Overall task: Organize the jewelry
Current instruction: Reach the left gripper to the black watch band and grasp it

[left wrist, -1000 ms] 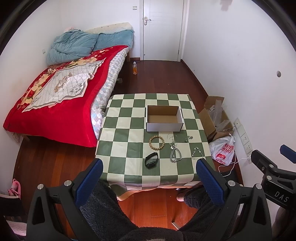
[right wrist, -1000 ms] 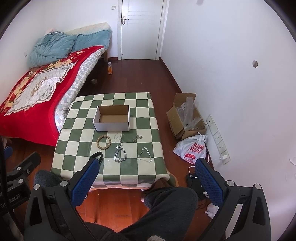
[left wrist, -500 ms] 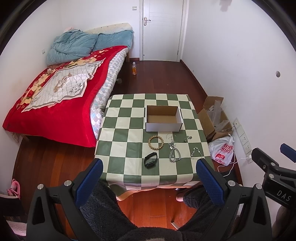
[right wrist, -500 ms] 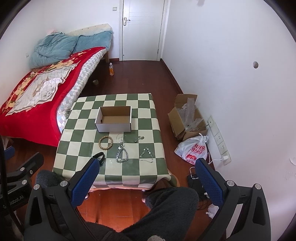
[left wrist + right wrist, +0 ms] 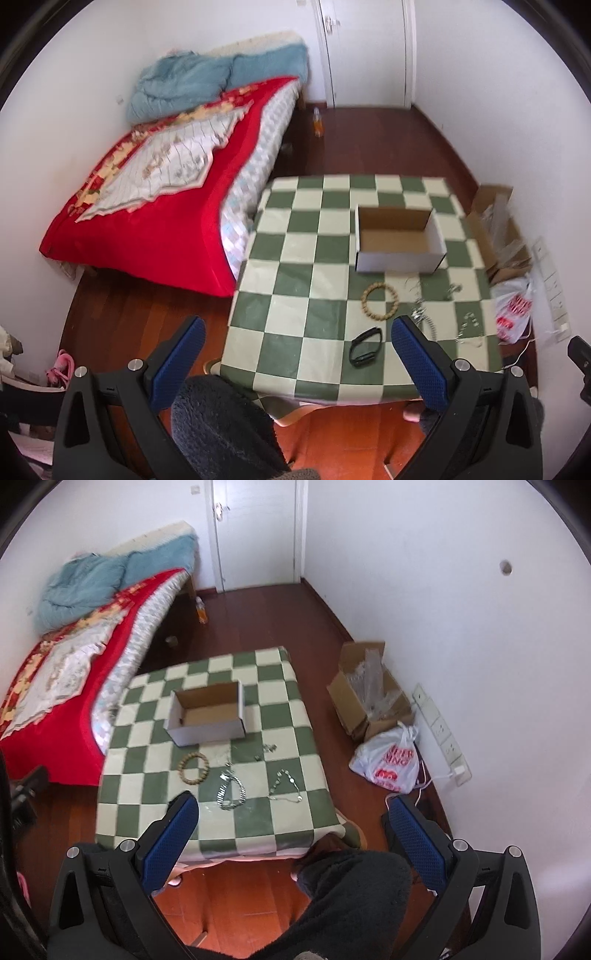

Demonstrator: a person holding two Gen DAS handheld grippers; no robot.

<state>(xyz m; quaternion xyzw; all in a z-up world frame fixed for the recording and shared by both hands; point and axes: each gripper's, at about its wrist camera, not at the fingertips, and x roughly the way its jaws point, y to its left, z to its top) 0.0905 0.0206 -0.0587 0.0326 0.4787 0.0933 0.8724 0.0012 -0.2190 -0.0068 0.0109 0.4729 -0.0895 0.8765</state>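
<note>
An empty cardboard box (image 5: pixel 397 240) (image 5: pixel 207 714) stands on the green-and-cream checkered table (image 5: pixel 295 295) (image 5: pixel 295 738). In front of it lie a wooden bead bracelet (image 5: pixel 380 297) (image 5: pixel 194 770), a black band (image 5: pixel 365 346), a silver chain (image 5: pixel 231 794), a beaded necklace (image 5: pixel 284 786) and a small piece (image 5: pixel 269 747). My left gripper (image 5: pixel 295 358) is open and empty, held above the table's near edge. My right gripper (image 5: pixel 291 834) is open and empty, also near that edge.
A bed with a red cover (image 5: pixel 166 192) stands left of the table. A carton (image 5: pixel 369 698) and a plastic bag (image 5: pixel 388 760) sit on the floor at the right wall. A bottle (image 5: pixel 200 611) stands on the floor near the door. My legs are below the grippers.
Both grippers have moved forward and lower toward the table, the left swinging left and the right tilting. The jewelry has not moved. Both stay open.
</note>
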